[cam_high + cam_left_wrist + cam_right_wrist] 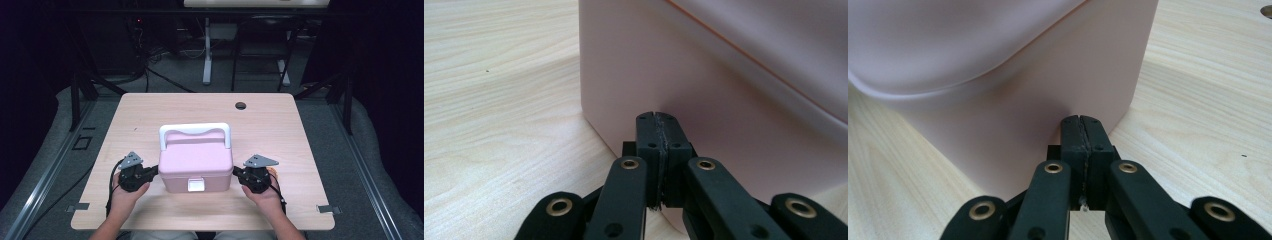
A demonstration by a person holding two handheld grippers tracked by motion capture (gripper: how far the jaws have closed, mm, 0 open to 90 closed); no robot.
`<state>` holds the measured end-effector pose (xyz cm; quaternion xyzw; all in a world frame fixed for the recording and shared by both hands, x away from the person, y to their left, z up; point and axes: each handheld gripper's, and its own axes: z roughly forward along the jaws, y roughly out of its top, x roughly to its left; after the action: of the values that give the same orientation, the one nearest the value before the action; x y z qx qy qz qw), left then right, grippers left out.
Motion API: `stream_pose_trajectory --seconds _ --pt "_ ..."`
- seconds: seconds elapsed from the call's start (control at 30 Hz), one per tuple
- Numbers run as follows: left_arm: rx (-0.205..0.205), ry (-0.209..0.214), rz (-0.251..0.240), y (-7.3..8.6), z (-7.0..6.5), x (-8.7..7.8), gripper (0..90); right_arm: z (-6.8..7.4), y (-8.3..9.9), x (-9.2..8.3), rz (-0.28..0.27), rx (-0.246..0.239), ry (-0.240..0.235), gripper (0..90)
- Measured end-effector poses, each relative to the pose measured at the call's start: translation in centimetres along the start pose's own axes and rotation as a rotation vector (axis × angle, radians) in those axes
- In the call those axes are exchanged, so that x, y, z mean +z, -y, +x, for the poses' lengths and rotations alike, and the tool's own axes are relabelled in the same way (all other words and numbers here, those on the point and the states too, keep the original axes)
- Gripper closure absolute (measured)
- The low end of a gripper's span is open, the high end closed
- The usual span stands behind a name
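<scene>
Near the front middle of the worktop (280, 120), a pink box (196, 162) is sitting flat, its white carrying handle (194, 131) standing up over the lid and a small white latch (195, 185) facing the person. It is looking like a rigid moulded plastic case: stiff walls, smooth and probably slippery, likely light unless something is packed inside, which the closed lid is hiding. Smooth side walls are offering little for closed jaws to bite on, so squeezing it between the two tools would rely on friction alone and could let it slide or tip. Better holds, in my judgement, are the handle for lifting and the latch for opening.

At the box's left side, the left gripper (153, 172) is lying low and roughly level, its jaws pressed together with nothing between them, tips pointing into the lower side wall; in the left gripper view the left gripper (657, 116) is sitting right against that wall or just short of it. Opposite it, the right gripper (237, 172) is mirroring that pose, jaws likewise together and empty, and in the right gripper view its tips (1082, 119) are meeting the box's wall near a corner. Both of the person's hands are resting low near the worktop, wrists straight, forearms coming in from the near edge.
</scene>
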<state>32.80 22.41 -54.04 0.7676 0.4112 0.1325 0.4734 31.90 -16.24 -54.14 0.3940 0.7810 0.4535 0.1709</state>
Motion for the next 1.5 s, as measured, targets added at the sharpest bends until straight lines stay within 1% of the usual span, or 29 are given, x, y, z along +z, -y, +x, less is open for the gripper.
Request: stream_pose_trajectory --seconds 0.17,0.23,0.27,0.3,0.33,0.37,0.4,0.43,0.47,0.6,0.63,0.7,0.73,0.8,0.87,0.9,1.0,1.07,1.1,1.13,1.17,1.23,1.3,1.37,1.47,1.5 --pt "-0.004 0.007 -0.002 0.0 0.0 -0.2 89.8 0.2 0.0 -0.2 0.001 0.000 -0.009 89.9" --pt "0.000 0.015 -0.002 0.1 -0.1 -0.4 89.8 0.4 0.2 -0.5 0.007 -0.010 -0.019 89.8" --pt "-0.009 0.018 -0.001 0.1 -0.2 -0.4 89.8 0.4 0.2 -0.7 0.010 -0.012 -0.023 89.9" --pt "-0.009 0.018 -0.001 0.1 -0.2 -0.4 89.8 0.5 0.3 -0.8 0.015 -0.016 -0.023 89.9" --pt "-0.014 0.014 0.008 0.1 -0.5 -0.5 90.0 0.6 0.3 -0.9 0.017 -0.017 -0.023 89.9" --pt "-0.005 0.003 0.013 0.0 -0.7 -0.5 90.0 0.7 0.3 -1.1 0.022 -0.007 -0.018 89.9" --pt "-0.005 0.003 0.013 0.0 -0.7 -0.5 90.0 0.7 0.3 -1.1 0.022 -0.007 -0.018 89.9" --pt "0.005 -0.008 0.017 -0.1 -1.0 -0.4 90.0 0.9 0.3 -1.2 0.036 0.026 -0.006 90.0" --pt "0.001 -0.005 0.023 -0.1 -1.1 -0.5 90.0 1.0 0.2 -1.3 0.047 0.030 0.001 90.0" --pt "-0.009 0.009 0.035 -0.2 -1.1 -0.5 90.0 1.1 -0.1 -1.5 0.072 0.034 0.014 90.0" --pt "-0.014 0.013 0.037 -0.2 -1.2 -0.5 90.0 1.2 -0.2 -1.6 0.090 0.036 0.018 90.0" --pt "-0.017 0.023 0.045 -0.2 -1.4 -0.6 90.0 1.3 -0.2 -1.8 0.101 0.022 0.021 90.0" --pt "-0.017 0.023 0.045 -0.2 -1.4 -0.6 90.0 1.2 -0.2 -1.9 0.103 0.014 0.022 90.0" --pt "-0.018 0.032 0.054 -0.1 -1.6 -0.7 90.0 1.3 -0.1 -2.0 0.102 0.023 0.020 90.0" --pt "-0.012 0.037 0.060 -0.1 -1.8 -0.9 90.0 1.3 0.0 -2.3 0.103 0.033 0.014 90.0" --pt "-0.004 0.039 0.069 0.0 -2.0 -1.1 90.0 1.4 0.2 -2.4 0.104 0.031 0.017 90.0" --pt "-0.002 0.043 0.069 0.2 -2.2 -1.2 90.0 1.5 0.3 -2.6 0.106 0.032 0.017 90.0" --pt "0.002 0.051 0.074 0.3 -2.4 -1.4 90.0 1.7 0.4 -2.9 0.109 0.023 0.017 90.0" --pt "0.002 0.052 0.073 0.4 -2.6 -1.5 90.0 1.8 0.4 -3.1 0.117 0.025 0.017 90.0" --pt "0.011 0.057 0.081 0.5 -2.8 -1.7 90.0 1.9 0.6 -3.4 0.116 0.022 0.016 90.0" --pt "0.021 0.058 0.083 0.5 -2.9 -1.8 90.0 2.0 0.7 -3.5 0.115 0.025 0.015 90.0" --pt "0.021 0.057 0.085 0.6 -3.1 -1.9 90.0 2.1 0.8 -3.7 0.119 0.021 0.014 90.0" --pt "0.032 0.054 0.091 0.6 -3.4 -2.0 90.0 2.4 1.1 -4.1 0.127 0.016 0.012 90.0" --pt "0.033 0.064 0.104 0.7 -3.6 -2.2 90.0 2.6 1.1 -4.3 0.128 0.011 0.016 90.0" --pt "0.036 0.068 0.102 0.8 -3.7 -2.3 90.0 2.9 1.2 -4.6 0.136 0.007 0.019 90.0" --pt "0.030 0.073 0.103 0.8 -3.7 -2.3 90.0 2.9 1.3 -4.7 0.138 0.008 0.017 90.0"
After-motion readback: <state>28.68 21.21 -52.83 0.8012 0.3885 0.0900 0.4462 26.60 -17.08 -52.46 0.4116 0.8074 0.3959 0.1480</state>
